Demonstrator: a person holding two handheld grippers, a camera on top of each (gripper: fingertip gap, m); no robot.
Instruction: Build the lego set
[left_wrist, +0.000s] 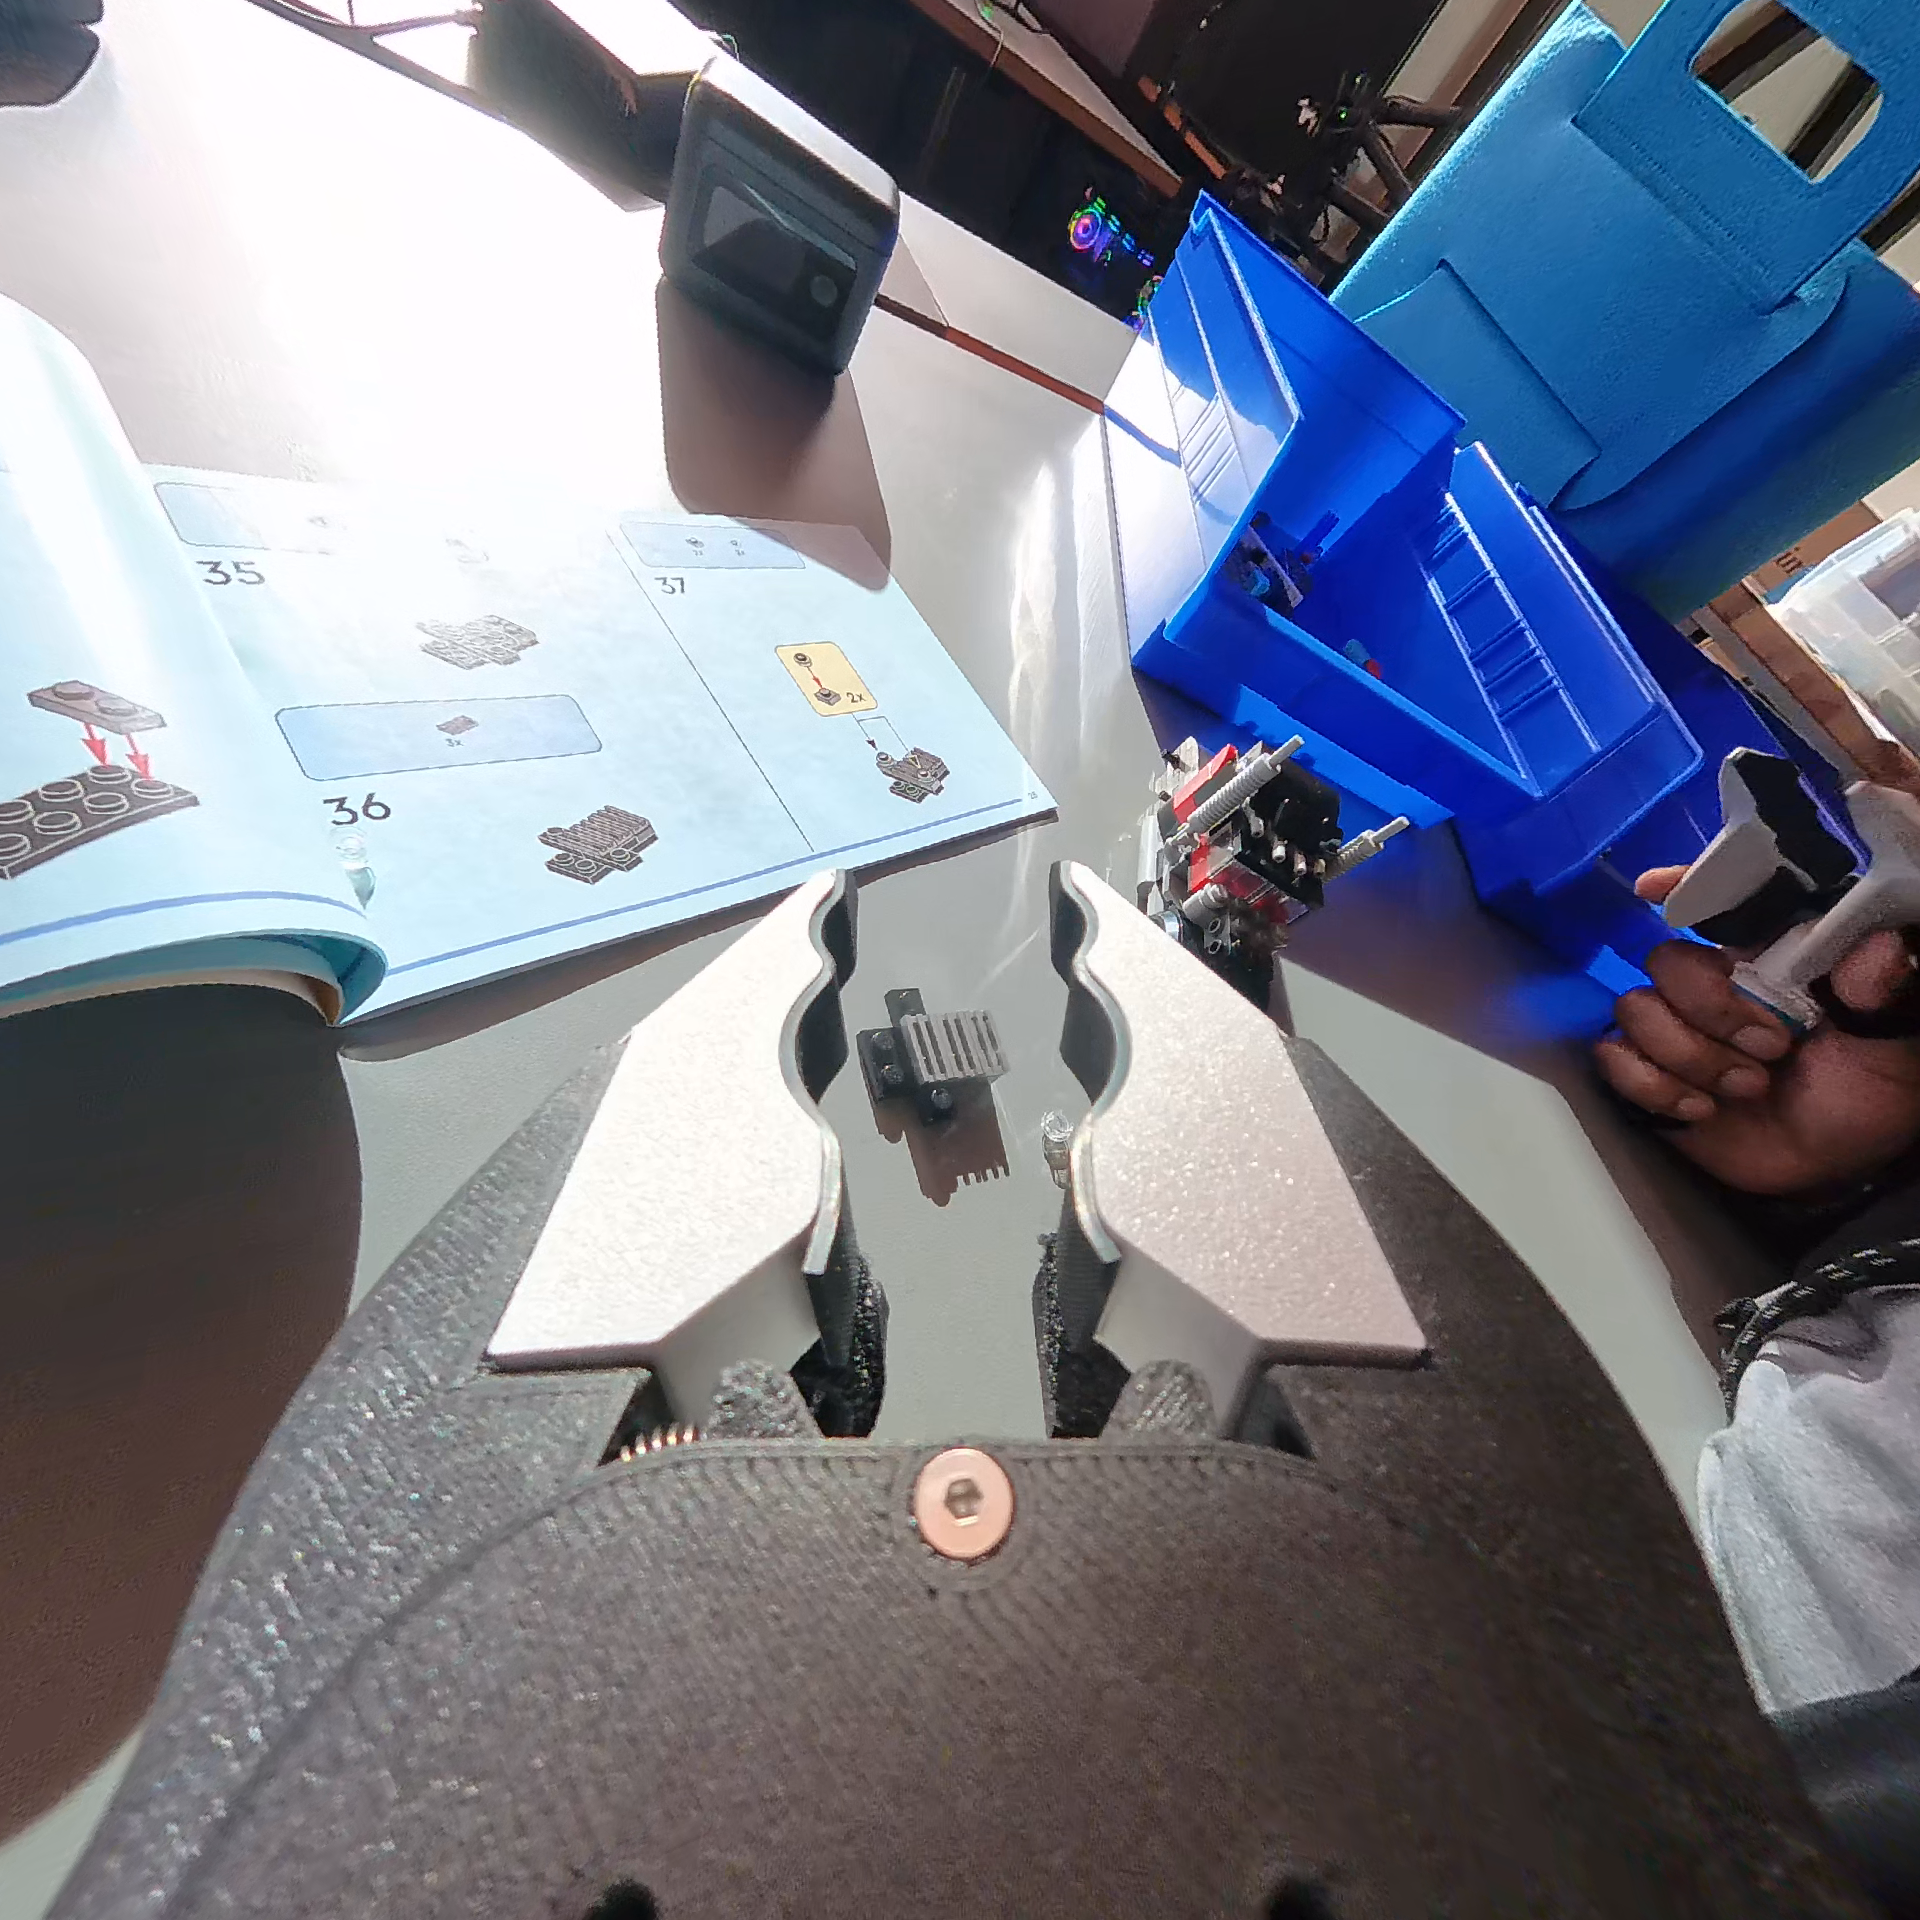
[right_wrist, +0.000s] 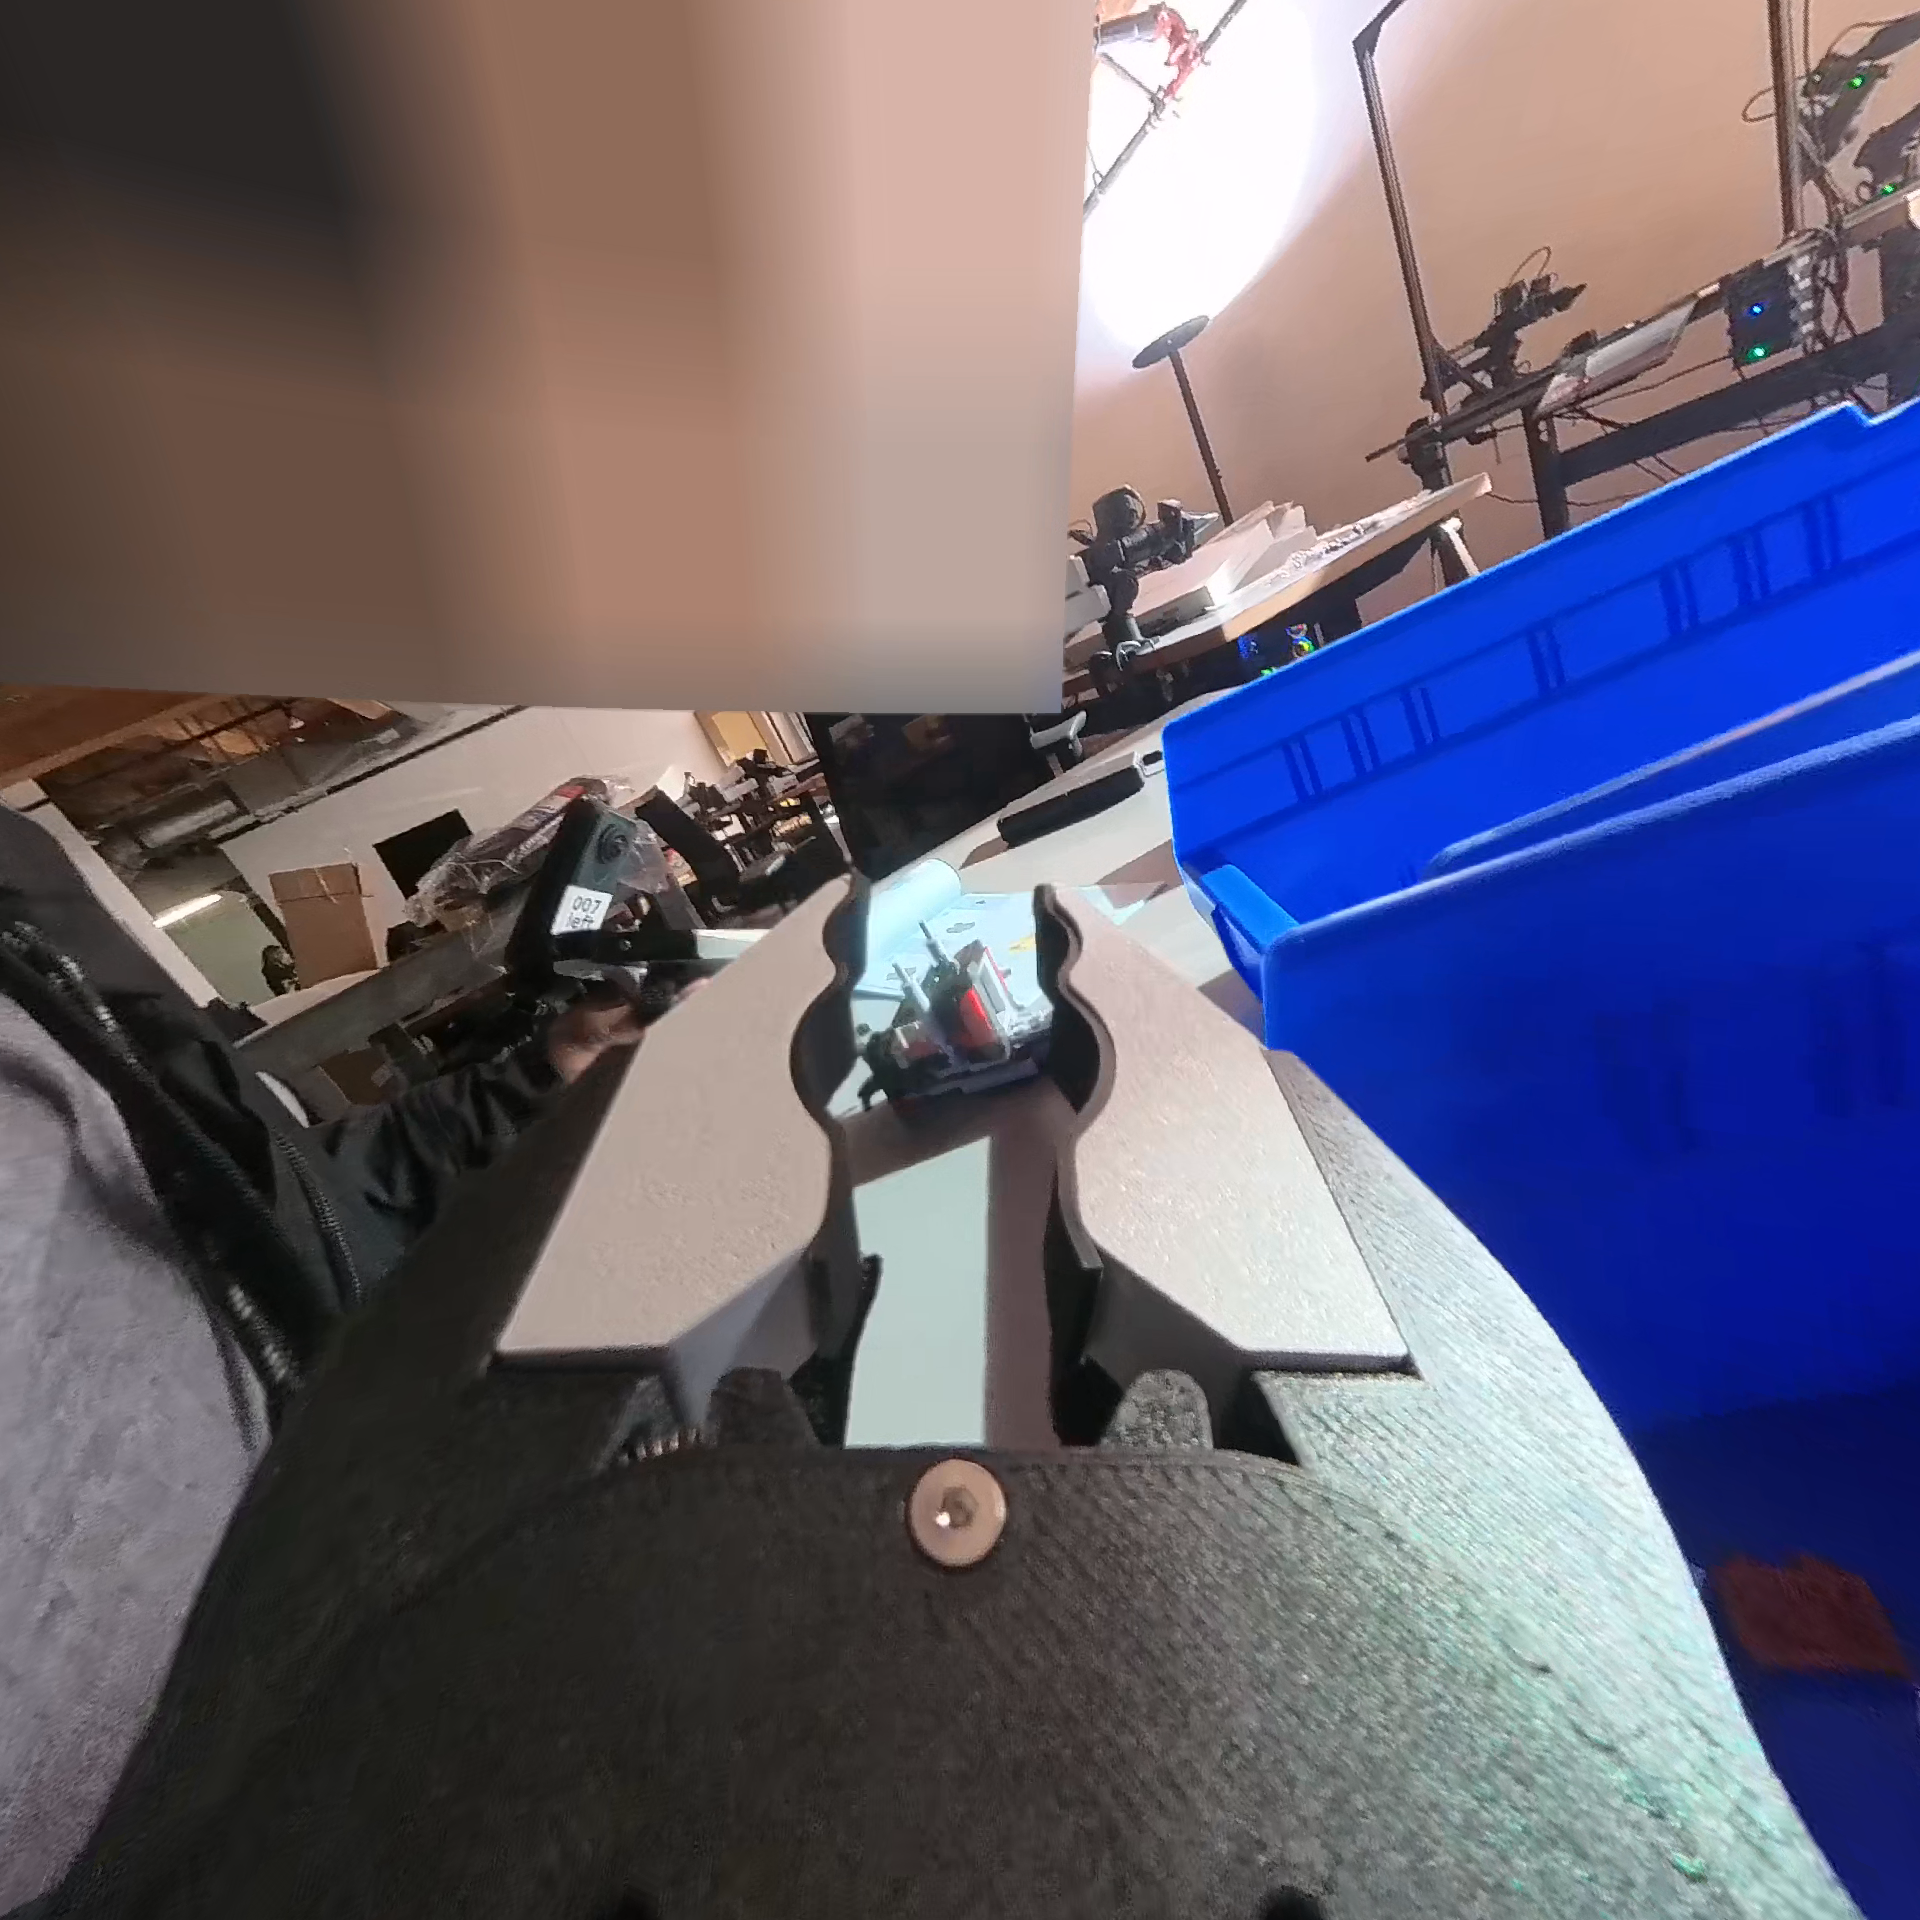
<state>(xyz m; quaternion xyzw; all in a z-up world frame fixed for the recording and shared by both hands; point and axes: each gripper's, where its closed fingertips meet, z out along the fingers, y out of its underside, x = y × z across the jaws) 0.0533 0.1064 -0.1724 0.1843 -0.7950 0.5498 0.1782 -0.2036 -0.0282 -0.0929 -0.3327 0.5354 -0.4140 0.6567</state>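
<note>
Left tool (left_wrist: 951, 904) view alone shows grille sub-assembly (left_wrist: 932, 1051), booklet (left_wrist: 499, 727)

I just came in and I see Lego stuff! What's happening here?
A person is building a Lego set with two hand-held grippers. The left gripper is open over a small black and grey piece on the table. The right gripper is open too, aimed at a red and grey model. An instruction booklet lies open nearby.
</note>
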